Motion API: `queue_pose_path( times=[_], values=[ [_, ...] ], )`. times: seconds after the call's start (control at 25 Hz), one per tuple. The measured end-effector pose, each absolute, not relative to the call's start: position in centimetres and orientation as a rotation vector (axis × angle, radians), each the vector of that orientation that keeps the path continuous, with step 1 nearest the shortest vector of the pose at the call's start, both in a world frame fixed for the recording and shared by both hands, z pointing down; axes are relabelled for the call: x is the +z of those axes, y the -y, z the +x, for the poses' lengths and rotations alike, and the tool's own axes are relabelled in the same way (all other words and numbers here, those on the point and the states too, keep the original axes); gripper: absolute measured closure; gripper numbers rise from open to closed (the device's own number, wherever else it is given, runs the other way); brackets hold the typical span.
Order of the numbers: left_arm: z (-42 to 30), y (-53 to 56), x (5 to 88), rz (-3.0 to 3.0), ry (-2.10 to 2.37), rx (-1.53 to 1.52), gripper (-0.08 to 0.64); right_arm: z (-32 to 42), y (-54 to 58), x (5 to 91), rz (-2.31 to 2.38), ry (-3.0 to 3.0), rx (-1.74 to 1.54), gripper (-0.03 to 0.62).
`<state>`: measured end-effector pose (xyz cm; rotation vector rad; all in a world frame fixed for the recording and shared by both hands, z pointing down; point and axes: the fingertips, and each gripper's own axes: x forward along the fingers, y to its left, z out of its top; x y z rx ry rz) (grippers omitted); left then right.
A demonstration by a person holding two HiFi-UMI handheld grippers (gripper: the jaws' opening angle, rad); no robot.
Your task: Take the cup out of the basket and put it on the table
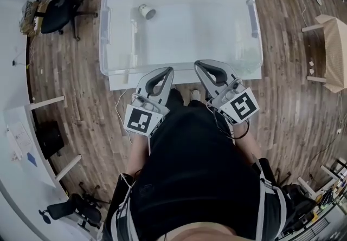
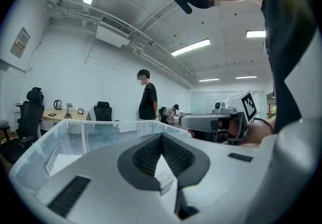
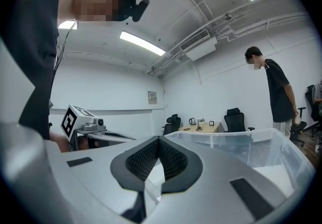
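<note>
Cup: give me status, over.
Left tool shut, empty; right tool shut, empty. Cup in basket, far left part, untouched. Basket's near wall between tools and cup.

The left grey two-jaw tongs (image 1: 162, 72) and the right grey two-jaw tongs (image 1: 203, 65) are held side by side, close before the person's black-clad torso (image 1: 190, 180). Their tips point forward, and each pair's jaws are pressed together on nothing.

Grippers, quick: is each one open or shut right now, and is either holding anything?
Left gripper: jaws closed, nothing between them.
Right gripper: jaws closed, nothing between them.
</note>
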<state>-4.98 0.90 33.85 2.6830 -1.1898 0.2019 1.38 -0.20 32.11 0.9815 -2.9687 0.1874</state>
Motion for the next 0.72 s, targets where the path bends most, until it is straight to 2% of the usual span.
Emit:
queue_pose_path(
  times=[0.72],
  values=[
    [-9.6, 3.3, 33.2, 2.753, 1.025, 0.129, 0.542, -3.8, 3.5, 32.6, 1.094, 2.873, 0.188, 0.575]
  ],
)
